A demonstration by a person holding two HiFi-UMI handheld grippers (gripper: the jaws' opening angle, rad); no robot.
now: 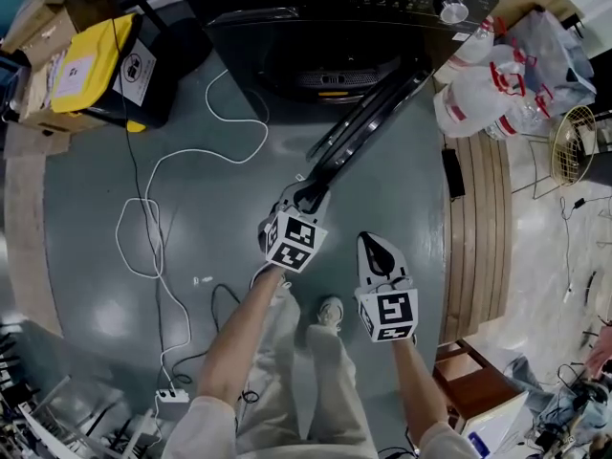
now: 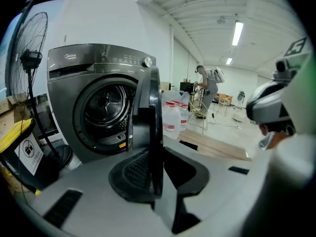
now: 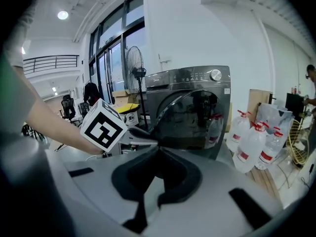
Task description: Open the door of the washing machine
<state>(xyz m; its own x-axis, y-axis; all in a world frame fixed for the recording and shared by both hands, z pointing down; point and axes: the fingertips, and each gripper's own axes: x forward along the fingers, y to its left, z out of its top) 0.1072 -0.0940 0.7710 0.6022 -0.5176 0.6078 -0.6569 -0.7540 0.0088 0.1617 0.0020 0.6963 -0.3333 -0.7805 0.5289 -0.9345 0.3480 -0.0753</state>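
Door [image 1: 368, 122] part-open, left gripper [image 1: 308, 191] pinching its edge at frame centre.
Risk: shallow pinch slips off the rim mid-swing; right gripper [image 1: 375, 245] jaws together, empty.

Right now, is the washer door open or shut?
Open. The door stands swung out from the washer, the drum shows behind it, and the left gripper is clamped on its edge.

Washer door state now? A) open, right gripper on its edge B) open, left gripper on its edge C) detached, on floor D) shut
B: the door stands swung out from the drum, its edge between the jaws of the left gripper; the right gripper holds nothing.
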